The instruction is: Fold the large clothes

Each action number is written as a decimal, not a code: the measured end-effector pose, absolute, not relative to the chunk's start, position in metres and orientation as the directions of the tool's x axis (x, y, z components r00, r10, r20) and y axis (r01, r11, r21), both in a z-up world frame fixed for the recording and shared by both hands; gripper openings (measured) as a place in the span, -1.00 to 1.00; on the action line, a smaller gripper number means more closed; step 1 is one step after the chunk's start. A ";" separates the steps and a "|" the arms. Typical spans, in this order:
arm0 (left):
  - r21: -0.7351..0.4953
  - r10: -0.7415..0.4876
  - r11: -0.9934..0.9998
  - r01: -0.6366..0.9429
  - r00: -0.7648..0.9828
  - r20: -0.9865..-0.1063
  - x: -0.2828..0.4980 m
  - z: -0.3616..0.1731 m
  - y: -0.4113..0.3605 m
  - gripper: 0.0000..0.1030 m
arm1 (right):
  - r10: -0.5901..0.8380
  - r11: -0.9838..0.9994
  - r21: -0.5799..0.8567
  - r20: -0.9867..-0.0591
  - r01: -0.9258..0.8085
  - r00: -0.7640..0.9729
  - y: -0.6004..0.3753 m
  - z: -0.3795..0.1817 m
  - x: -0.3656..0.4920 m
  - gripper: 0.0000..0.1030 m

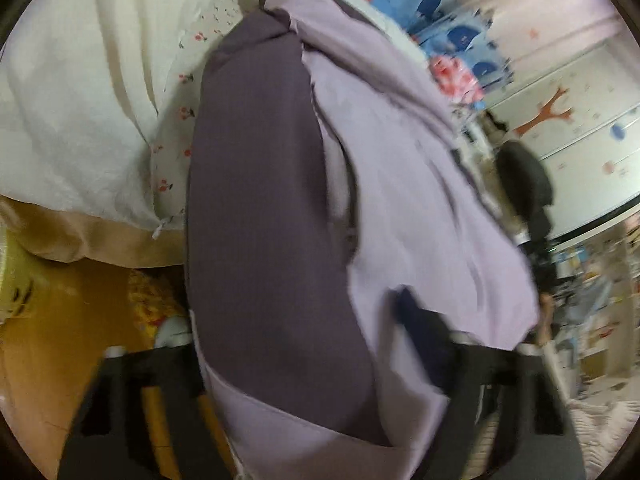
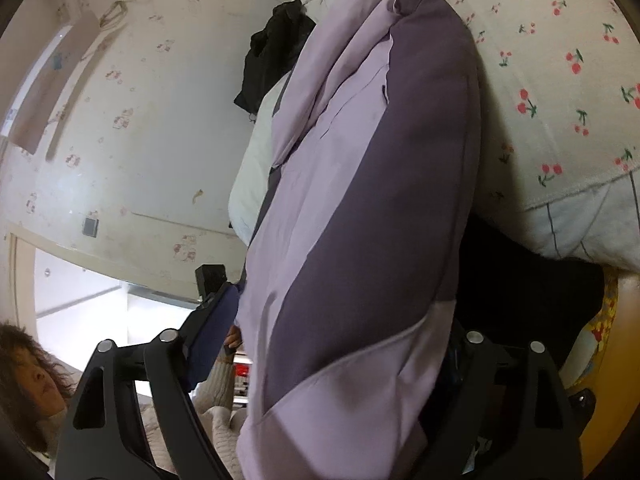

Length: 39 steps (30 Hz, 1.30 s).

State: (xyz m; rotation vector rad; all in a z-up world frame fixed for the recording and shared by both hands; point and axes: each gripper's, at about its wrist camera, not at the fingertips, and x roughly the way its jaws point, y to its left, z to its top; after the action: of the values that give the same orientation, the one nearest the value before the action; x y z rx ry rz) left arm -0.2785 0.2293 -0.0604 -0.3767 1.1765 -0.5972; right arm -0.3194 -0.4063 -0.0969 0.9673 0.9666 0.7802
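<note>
A padded jacket in lilac and dark purple (image 1: pixel 280 208) hangs lengthwise between both grippers and fills the middle of each view; it shows in the right wrist view too (image 2: pixel 360 208). My left gripper (image 1: pixel 316 396) is shut on the jacket's lower edge, with the cloth bunched between its black fingers (image 1: pixel 128 392). My right gripper (image 2: pixel 340 384) is shut on the same jacket, its black fingers (image 2: pixel 160 368) on either side of the cloth. The jacket is lifted off the bed.
A white quilt (image 1: pixel 72 92) and a cherry-print sheet (image 2: pixel 560 92) lie beside the jacket. A yellow cartoon cushion (image 1: pixel 48 320) is at lower left. A person (image 2: pixel 36 384) is at lower left of the right wrist view. A black garment (image 2: pixel 276 48) lies farther back.
</note>
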 end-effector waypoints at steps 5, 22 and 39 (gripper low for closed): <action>-0.227 -0.358 0.919 0.323 0.441 -0.823 -0.303 -0.025 0.199 -0.19 | 0.834 0.456 0.881 -0.374 -0.125 0.406 -0.408 -0.096 -0.327 -0.28; 0.141 -0.093 0.925 0.353 0.570 -0.817 -0.322 -0.018 0.157 -0.19 | 0.814 0.476 0.879 -0.424 -0.037 0.397 -0.411 -0.107 -0.338 0.26; 0.277 0.001 0.892 0.358 0.611 -0.791 -0.330 -0.021 0.142 -0.13 | 0.820 0.482 0.875 -0.436 -0.036 0.370 -0.409 -0.112 -0.342 0.60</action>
State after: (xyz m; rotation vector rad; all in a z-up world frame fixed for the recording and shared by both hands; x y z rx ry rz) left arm -0.3304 0.1423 -0.0207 0.4370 0.8960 -0.2139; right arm -0.3424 -0.4086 -0.1125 0.9121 1.0516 0.6599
